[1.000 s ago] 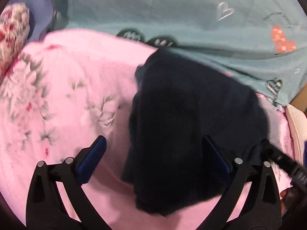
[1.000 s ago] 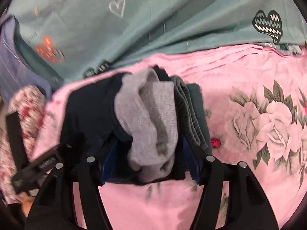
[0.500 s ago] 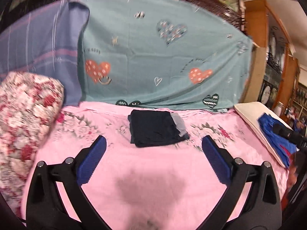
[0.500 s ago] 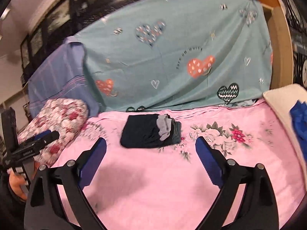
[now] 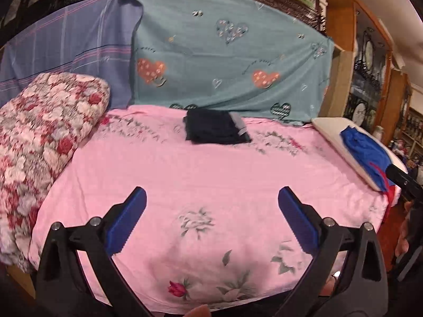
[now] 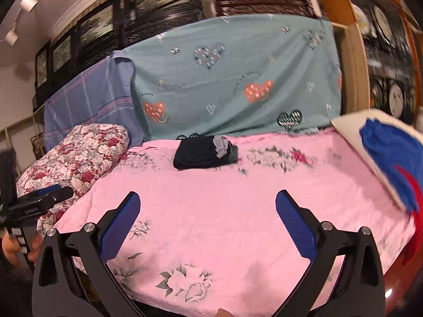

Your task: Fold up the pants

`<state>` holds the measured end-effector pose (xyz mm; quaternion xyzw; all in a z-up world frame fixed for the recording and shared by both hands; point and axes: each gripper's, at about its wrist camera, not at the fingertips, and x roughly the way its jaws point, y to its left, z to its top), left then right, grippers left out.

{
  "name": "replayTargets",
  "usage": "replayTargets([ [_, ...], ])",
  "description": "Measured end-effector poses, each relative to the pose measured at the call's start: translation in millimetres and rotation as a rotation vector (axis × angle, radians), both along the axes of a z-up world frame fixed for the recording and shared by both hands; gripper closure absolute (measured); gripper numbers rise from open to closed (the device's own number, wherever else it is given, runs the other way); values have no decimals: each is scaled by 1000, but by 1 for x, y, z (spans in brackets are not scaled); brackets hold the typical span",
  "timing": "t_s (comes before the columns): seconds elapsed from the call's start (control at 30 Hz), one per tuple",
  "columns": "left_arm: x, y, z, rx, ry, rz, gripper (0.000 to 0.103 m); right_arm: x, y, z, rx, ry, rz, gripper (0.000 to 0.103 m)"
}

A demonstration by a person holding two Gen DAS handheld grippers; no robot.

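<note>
The folded dark pants [image 5: 215,130] lie in a neat stack with a grey garment on their right side, at the far edge of the pink floral bed sheet [image 5: 201,174]; the right wrist view also shows the pants [image 6: 203,152]. My left gripper [image 5: 212,194] is open and empty, well back from the stack over the near part of the bed. My right gripper [image 6: 207,196] is likewise far back, its jaws opening wide with nothing between them. Each gripper shows at the edge of the other's view, held in a hand.
A rolled red-and-white floral quilt [image 5: 45,132] lies on the left of the bed. A blue garment [image 5: 364,150] rests on a white pillow [image 5: 330,129] at the right. A teal heart-print sheet [image 5: 224,66] hangs behind the bed. Wooden cabinets stand at the far right.
The right gripper let go of the grey-and-dark stack and opened wide. Both grippers pulled back and rose, so the pants now look small and far away.
</note>
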<state>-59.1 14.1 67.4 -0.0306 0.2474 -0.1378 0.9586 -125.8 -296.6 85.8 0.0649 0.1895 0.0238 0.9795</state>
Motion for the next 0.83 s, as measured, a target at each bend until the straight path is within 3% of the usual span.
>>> replayTargets([
  [0.1, 14, -2, -23, 27, 78, 22, 2, 17, 5, -29, -35, 86, -38, 1],
  [0.17, 19, -2, -26, 48, 78, 43, 2, 21, 10, -34, -48, 107, -12, 1],
  [0.3, 19, -3, -25, 95, 10, 94, 2, 17, 16, -30, -102, 44, -26, 1],
  [0.5, 28, 1, -23, 113, -17, 162, 2, 28, 12, -39, -109, 63, -26, 1],
  [0.7, 47, 9, -31, 85, 69, 176, 2, 38, 5, -47, -93, 90, -31, 1],
  [0.83, 49, 10, -32, 95, 57, 190, 2, 40, 3, -48, -93, 94, -32, 1],
])
